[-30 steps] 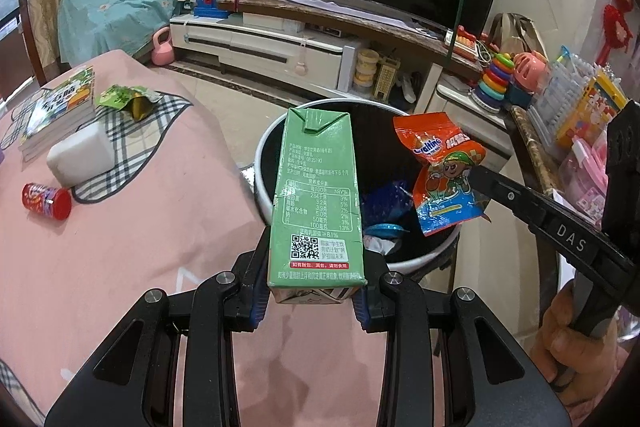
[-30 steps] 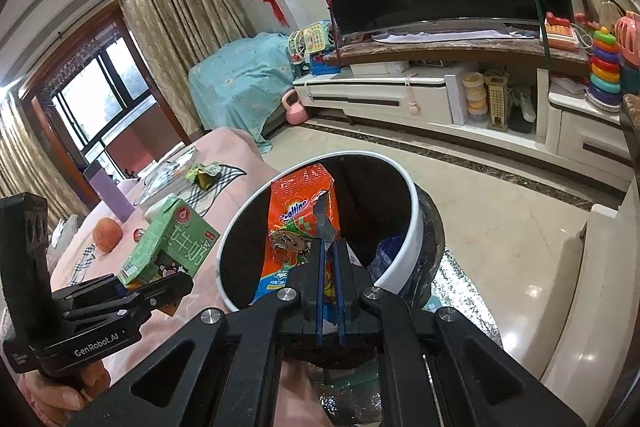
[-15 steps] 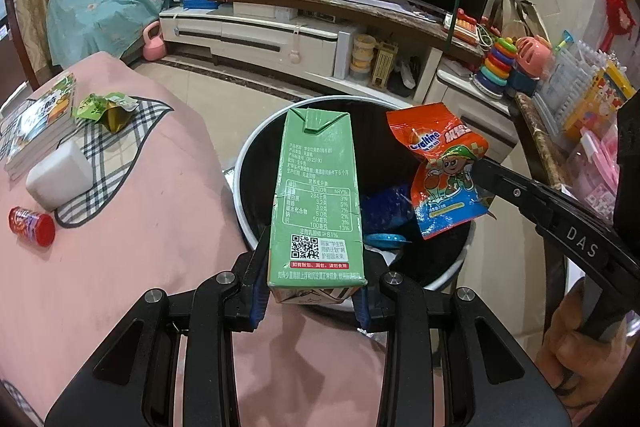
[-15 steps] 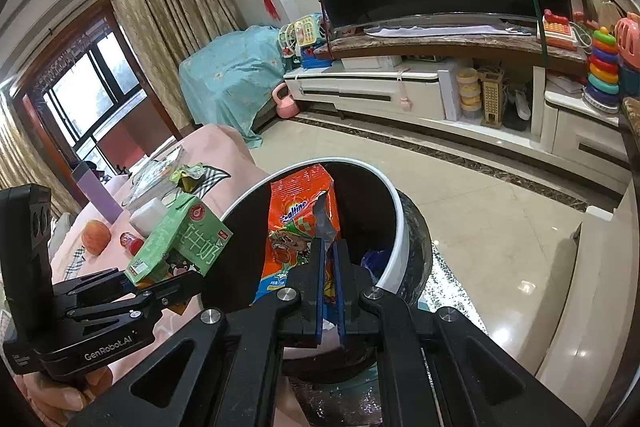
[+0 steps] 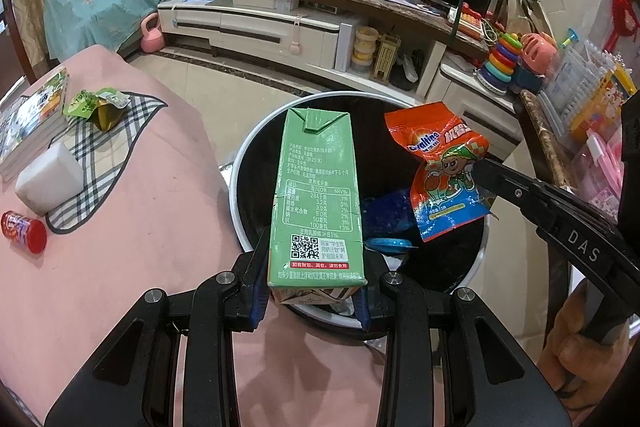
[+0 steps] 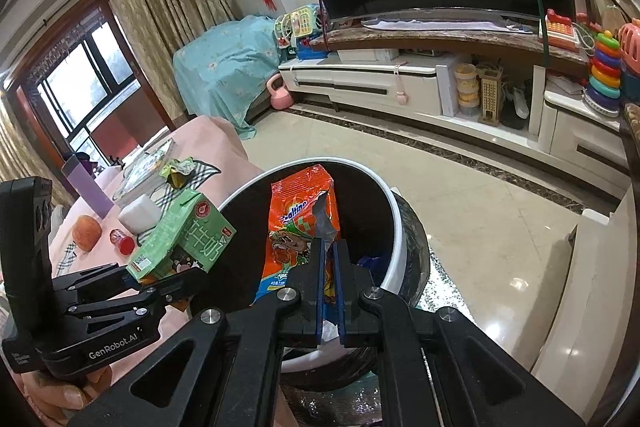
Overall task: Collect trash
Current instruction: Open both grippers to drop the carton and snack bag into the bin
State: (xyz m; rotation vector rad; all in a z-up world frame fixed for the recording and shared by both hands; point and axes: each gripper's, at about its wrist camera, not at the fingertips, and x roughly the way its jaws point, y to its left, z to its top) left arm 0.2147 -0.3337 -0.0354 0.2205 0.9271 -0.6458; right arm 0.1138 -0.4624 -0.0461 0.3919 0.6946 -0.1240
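Trash is held in both grippers over the bin: the left gripper [image 5: 314,291] has its blue-padded jaws closed on the base of a green milk carton [image 5: 316,195], which stands upright between them with its folded top toward twelve o'clock; the right gripper [image 6: 329,267] is nearly shut, its narrow gap pinching an orange Ovaltine snack wrapper [image 6: 298,227] by its lower part (the torn silver lining shows along the right edge). In the left wrist view the wrapper [image 5: 444,167] hangs at two o'clock from the carton, clear of it, over the dark mouth of the white-rimmed trash bin [image 5: 240,163]; blue crumpled rubbish [image 5: 386,211] already lies inside. At nine o'clock of the bin sits the pink-covered table [image 5: 132,219], with a checked cloth [image 5: 100,167], a white block [image 5: 48,179], a small red can [image 5: 24,230] lying on its side, and a crumpled green packet [image 5: 98,103] at ten o'clock.
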